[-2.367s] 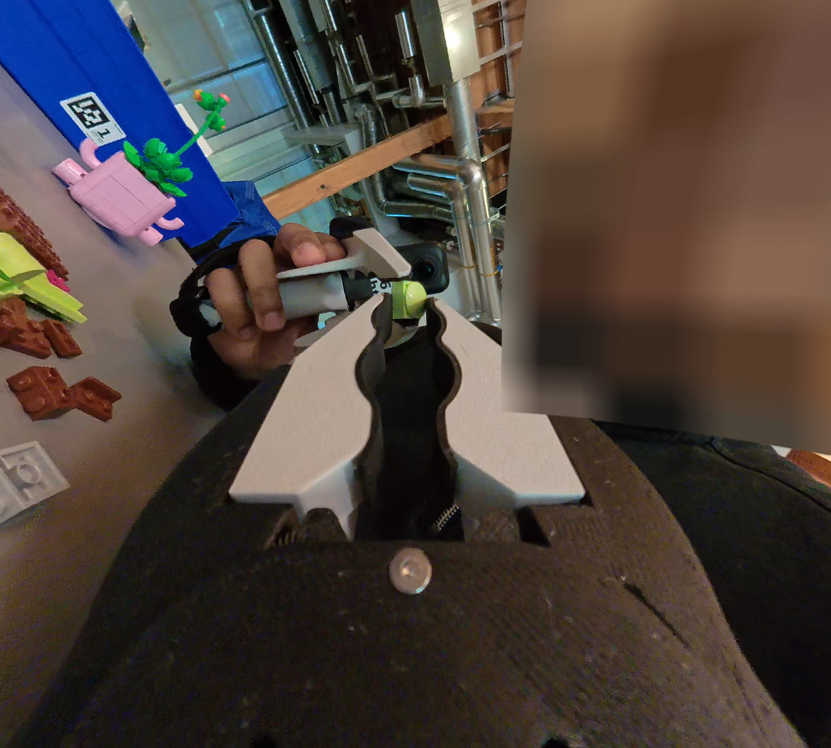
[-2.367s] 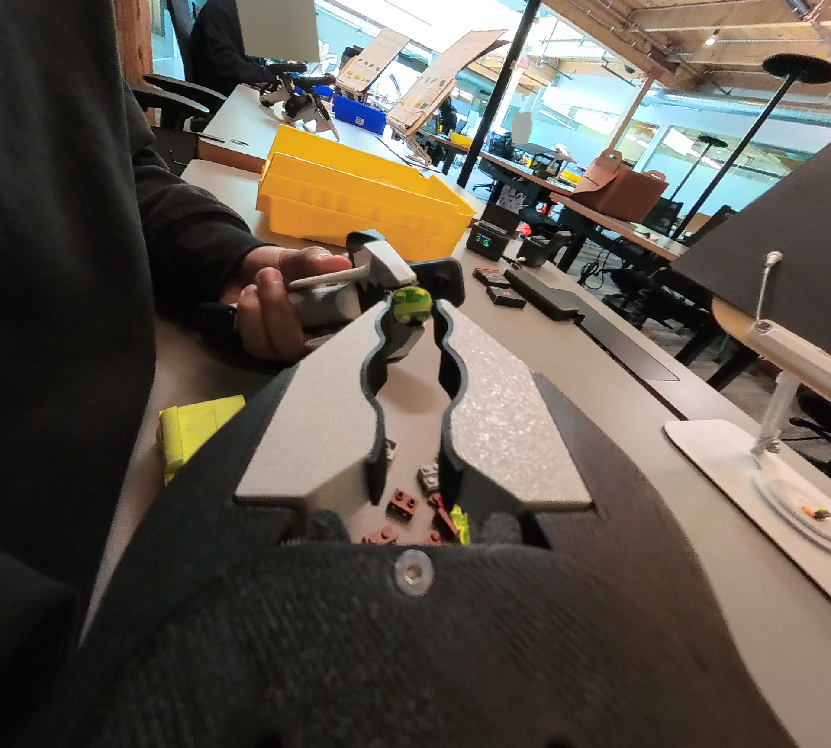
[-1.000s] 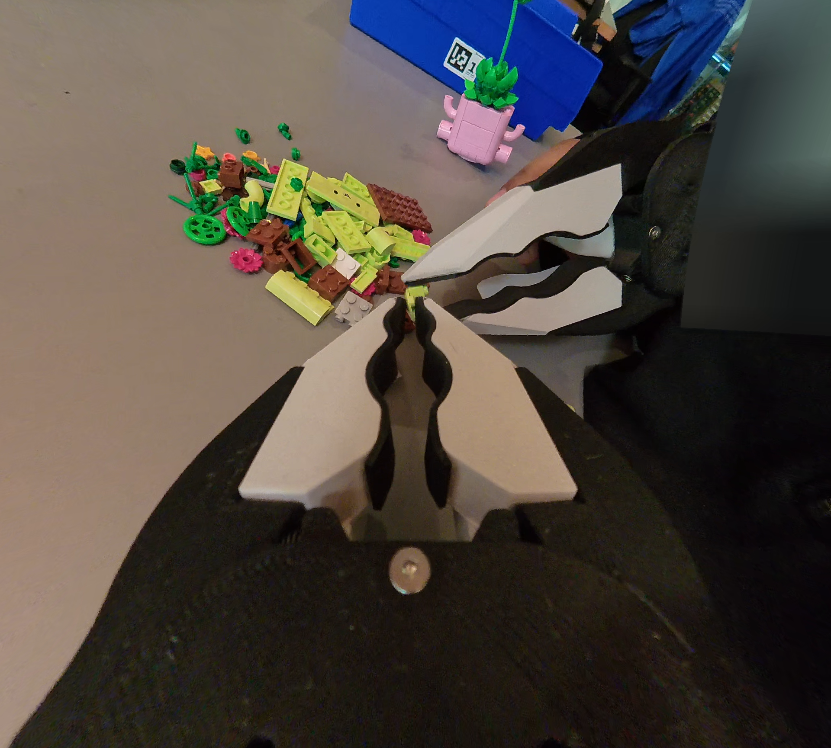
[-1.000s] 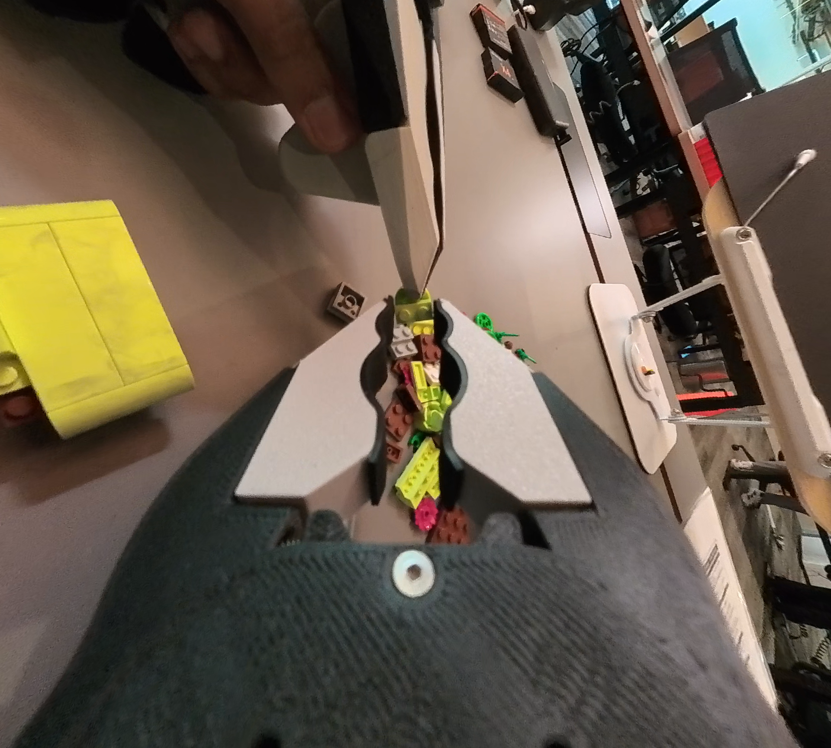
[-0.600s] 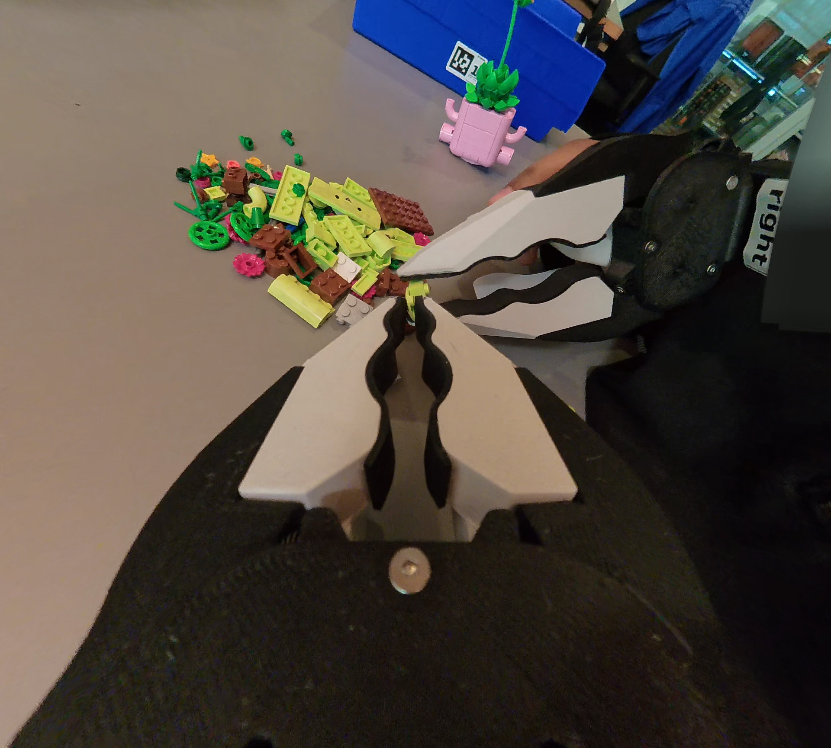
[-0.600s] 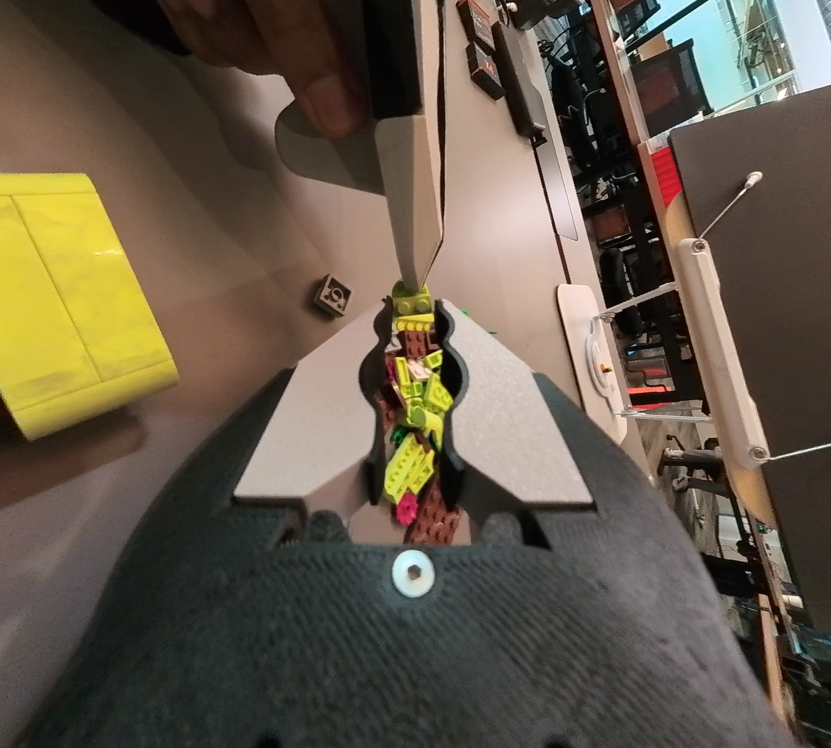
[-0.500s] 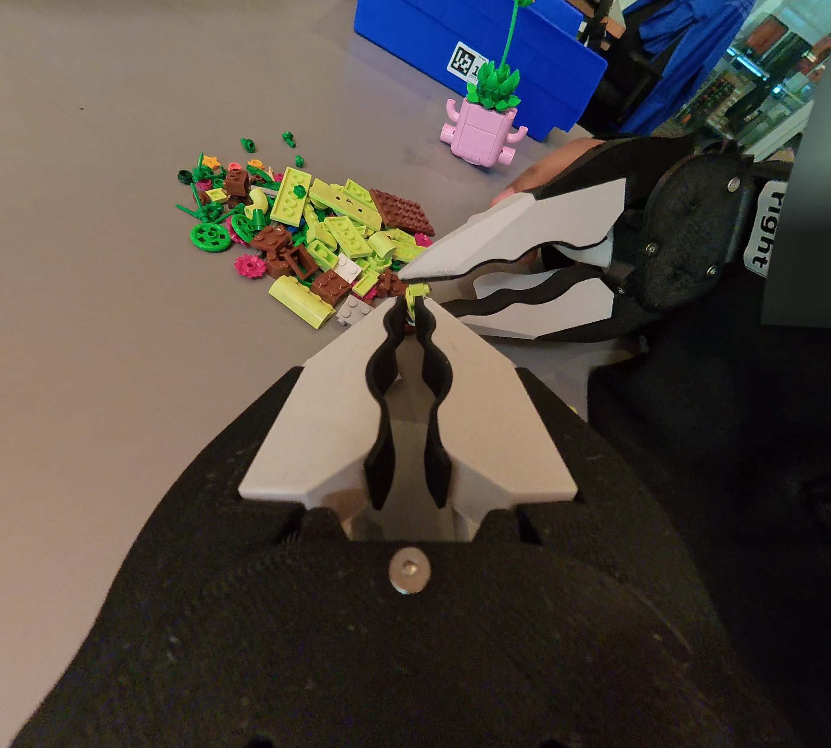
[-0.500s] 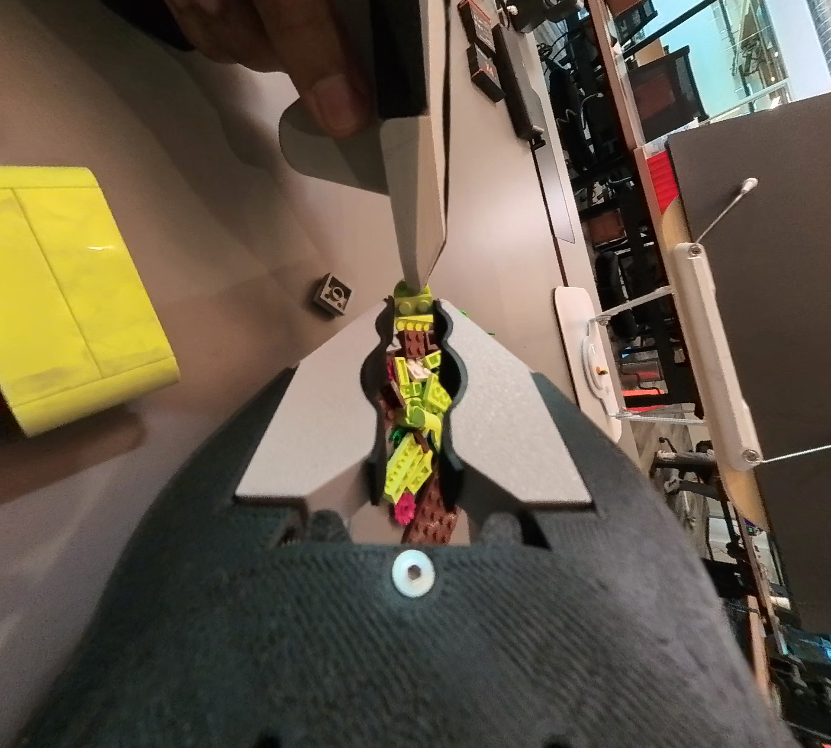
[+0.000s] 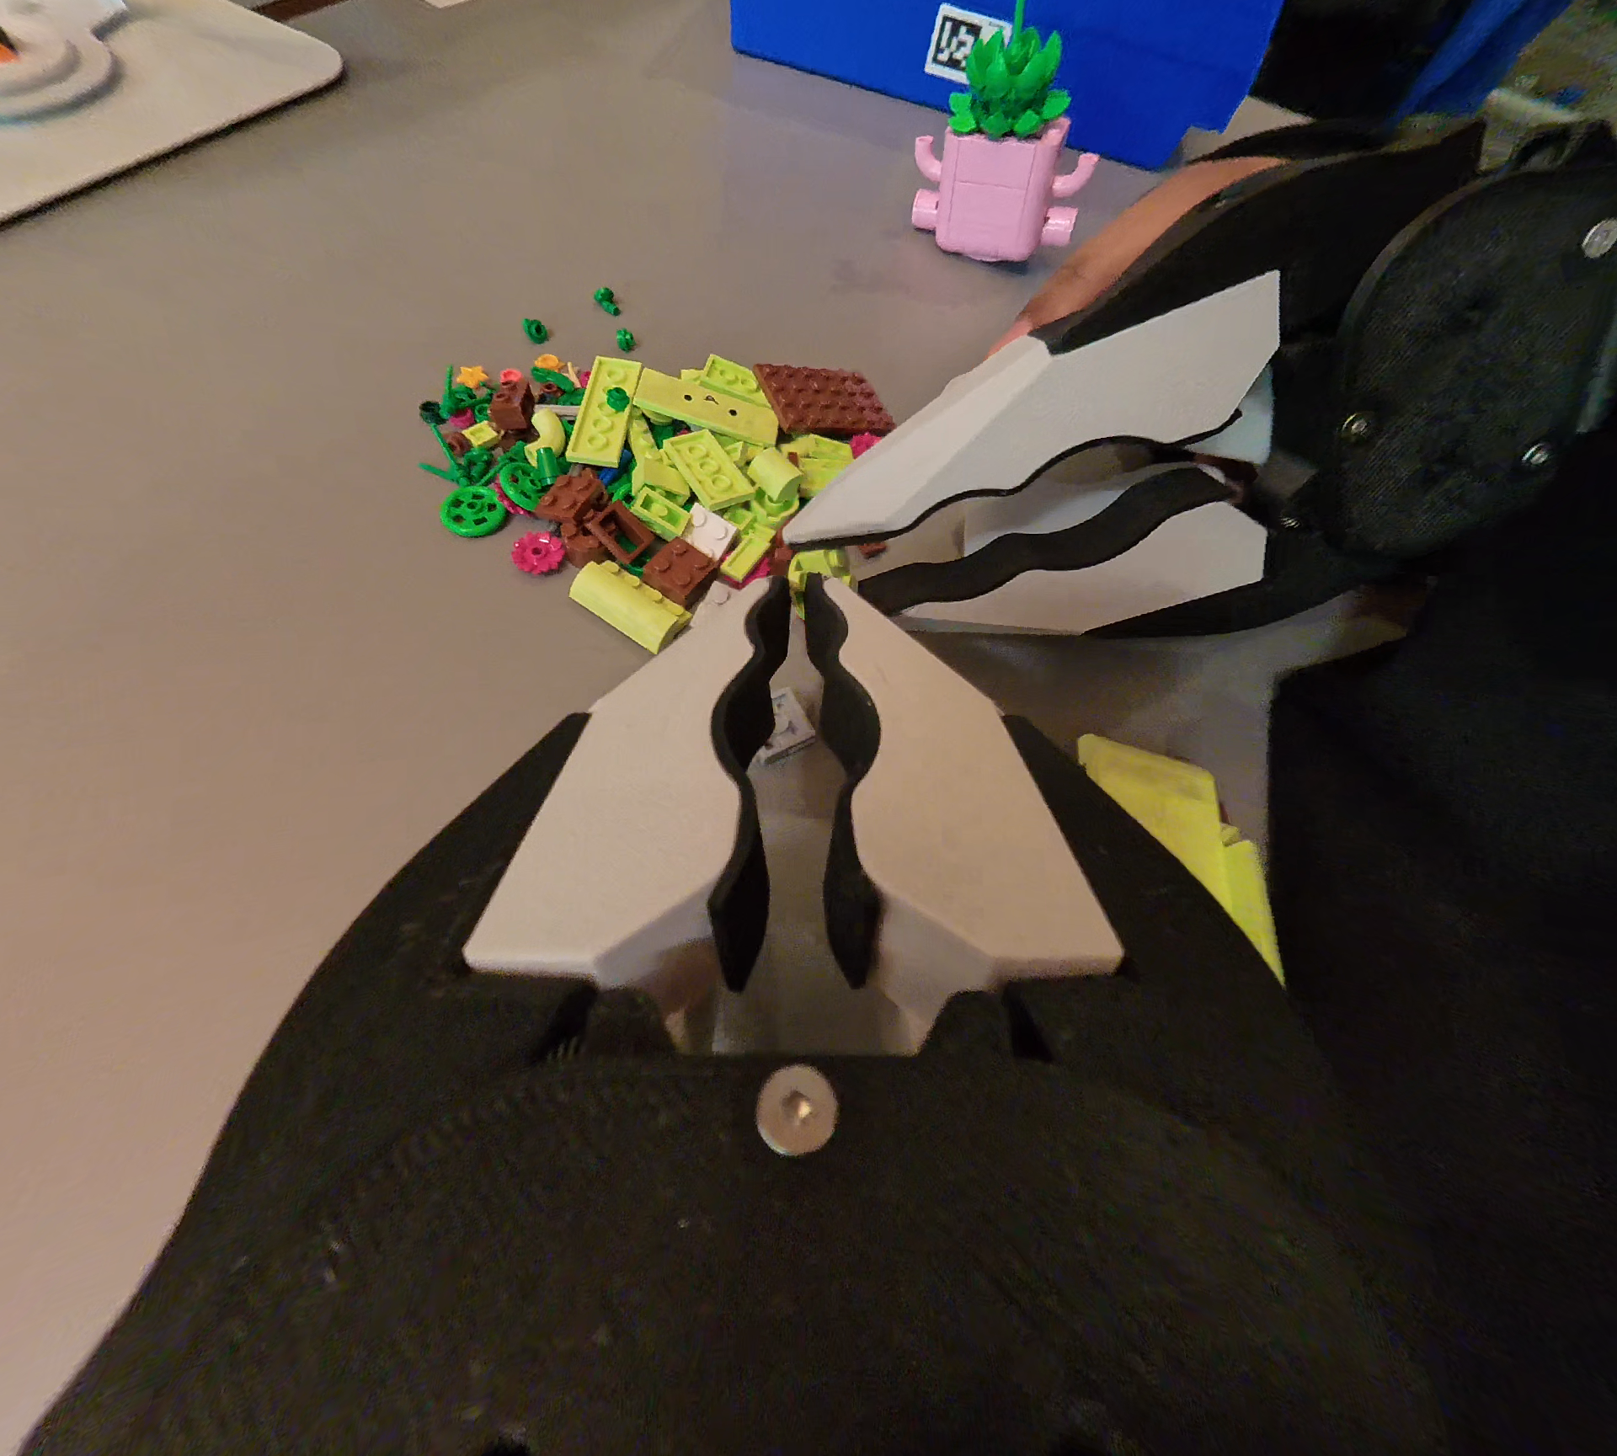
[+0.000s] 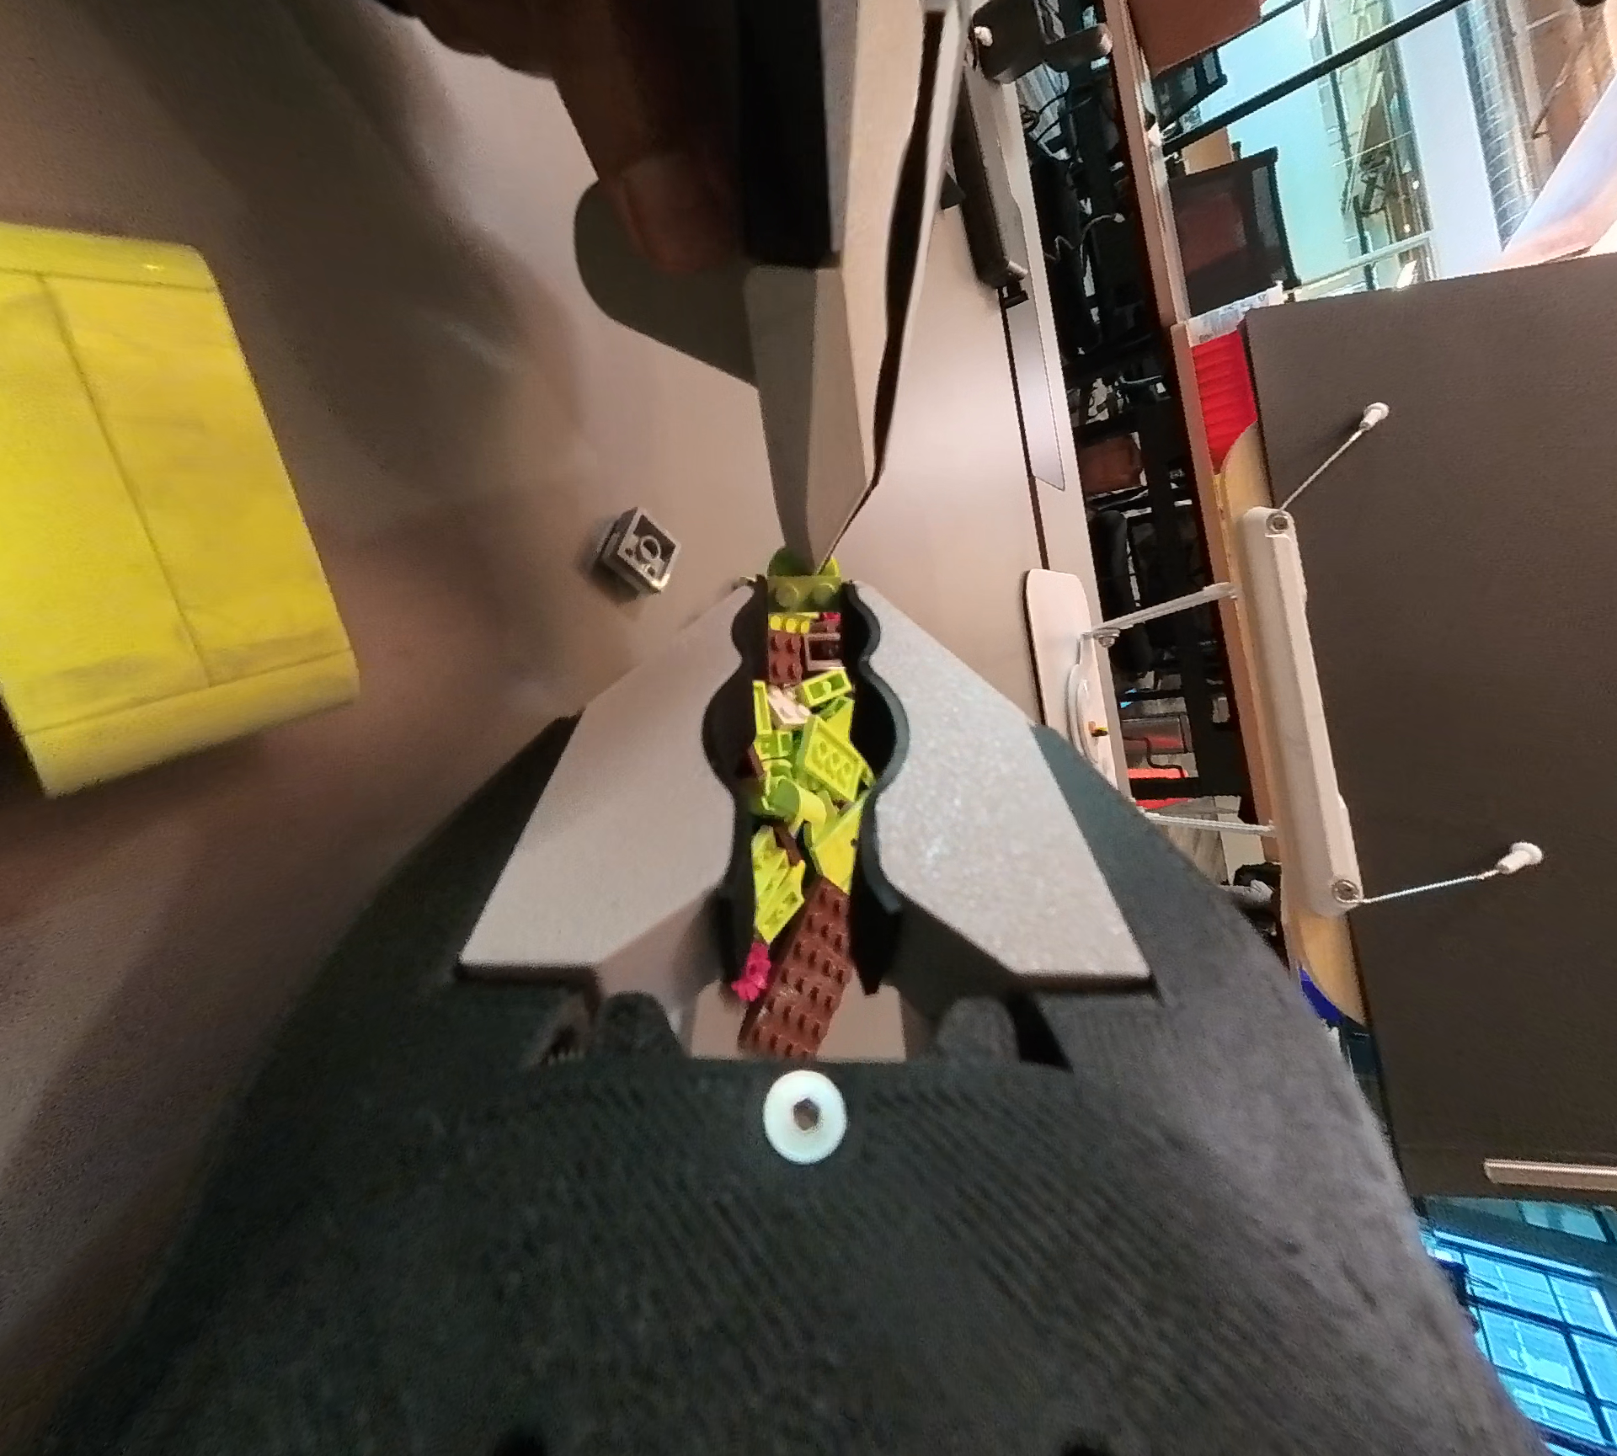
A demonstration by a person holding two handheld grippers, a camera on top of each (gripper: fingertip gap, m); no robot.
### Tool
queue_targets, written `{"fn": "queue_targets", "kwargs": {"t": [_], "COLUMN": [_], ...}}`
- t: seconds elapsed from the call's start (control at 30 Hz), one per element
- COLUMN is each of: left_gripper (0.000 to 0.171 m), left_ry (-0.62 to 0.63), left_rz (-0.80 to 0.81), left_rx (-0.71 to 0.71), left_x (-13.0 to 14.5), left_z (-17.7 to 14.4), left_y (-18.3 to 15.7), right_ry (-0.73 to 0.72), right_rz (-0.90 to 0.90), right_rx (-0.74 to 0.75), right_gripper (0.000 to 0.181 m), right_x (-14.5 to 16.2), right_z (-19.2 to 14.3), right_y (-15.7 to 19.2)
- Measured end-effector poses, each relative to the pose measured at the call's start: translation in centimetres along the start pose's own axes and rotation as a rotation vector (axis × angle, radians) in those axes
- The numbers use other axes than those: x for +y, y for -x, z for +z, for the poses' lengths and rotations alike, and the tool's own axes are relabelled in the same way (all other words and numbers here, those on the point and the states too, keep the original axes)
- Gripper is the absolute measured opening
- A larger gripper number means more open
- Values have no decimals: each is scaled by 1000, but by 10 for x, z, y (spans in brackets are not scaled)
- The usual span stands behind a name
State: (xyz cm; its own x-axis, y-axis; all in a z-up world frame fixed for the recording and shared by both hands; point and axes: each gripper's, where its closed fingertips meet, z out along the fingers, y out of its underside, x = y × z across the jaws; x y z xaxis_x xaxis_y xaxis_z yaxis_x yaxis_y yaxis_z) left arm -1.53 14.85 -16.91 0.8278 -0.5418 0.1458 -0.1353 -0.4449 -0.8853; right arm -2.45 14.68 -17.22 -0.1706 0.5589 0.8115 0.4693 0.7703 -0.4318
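Both grippers meet tip to tip above the table [image 9: 262, 329], beside the brick pile [image 9: 647, 469]. The left gripper [image 9: 792, 590] and right gripper [image 10: 805, 592] each clamp the small lime brick [image 10: 803, 583], held clear of the pile.

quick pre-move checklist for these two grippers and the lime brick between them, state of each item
1. Left gripper shut on the small lime brick: ok, tips pinch it.
2. Right gripper shut on the same brick: ok in its own view; in the left wrist view how its lower finger meets the brick cannot be told.
3. Brick held above the grey table: cannot tell how far it clears the top.
4. Loose brick pile clear of the tips: not ok, it lies right beside them.
5. Pink brick flowerpot upright and apart: ok.
6. Yellow-green block clear of both grippers: ok.
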Motion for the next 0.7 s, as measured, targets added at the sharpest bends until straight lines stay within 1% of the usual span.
{"fn": "queue_targets", "kwargs": {"t": [0.13, 0.2, 0.23, 0.27, 0.3, 0.33, 0.4, 0.47, 0.57, 0.63, 0.7], "left_gripper": [0, 0, 0, 0, 0, 0, 0, 0, 0, 0, 0], "left_ry": [4, 0, 41, 41, -20, -67, -98, -127, -32, -8, 16], "left_rz": [65, 60, 113, 91, -28, -107, -124, -142, -161, -149, -121], "left_rx": [-42, -63, -180, -209, -128, -80, -79, -48, 17, 51, 52], "left_x": [-1, -2, 4, 7, -1, -9, -15, -19, -4, -5, -7], "left_z": [0, -1, -4, -10, -16, -21, -24, -23, -6, 5, 15], "left_y": [0, 3, 25, 38, 37, 39, 44, 41, 36, 31, 31], "right_ry": [-20, -54, -126, -197, -203, -167, -123, -141, -119, -75, -54], "right_rz": [31, 43, 74, 122, 145, 138, 152, 233, 354, 403, 424], "right_rx": [-11, -19, -25, -29, -26, -10, 10, 4, -24, -42, -44], "right_gripper": [14, 15, 14, 14, 14, 14, 14, 14, 14, 14, 14], "right_x": [-1, -5, -16, -28, -29, -21, -7, -3, 11, 24, 32], "right_z": [-2, -5, -11, -19, -21, -18, -15, -17, -12, -7, -6], "right_y": [-1, -1, -2, -5, -9, -13, -20, -27, -33, -33, -34]}}
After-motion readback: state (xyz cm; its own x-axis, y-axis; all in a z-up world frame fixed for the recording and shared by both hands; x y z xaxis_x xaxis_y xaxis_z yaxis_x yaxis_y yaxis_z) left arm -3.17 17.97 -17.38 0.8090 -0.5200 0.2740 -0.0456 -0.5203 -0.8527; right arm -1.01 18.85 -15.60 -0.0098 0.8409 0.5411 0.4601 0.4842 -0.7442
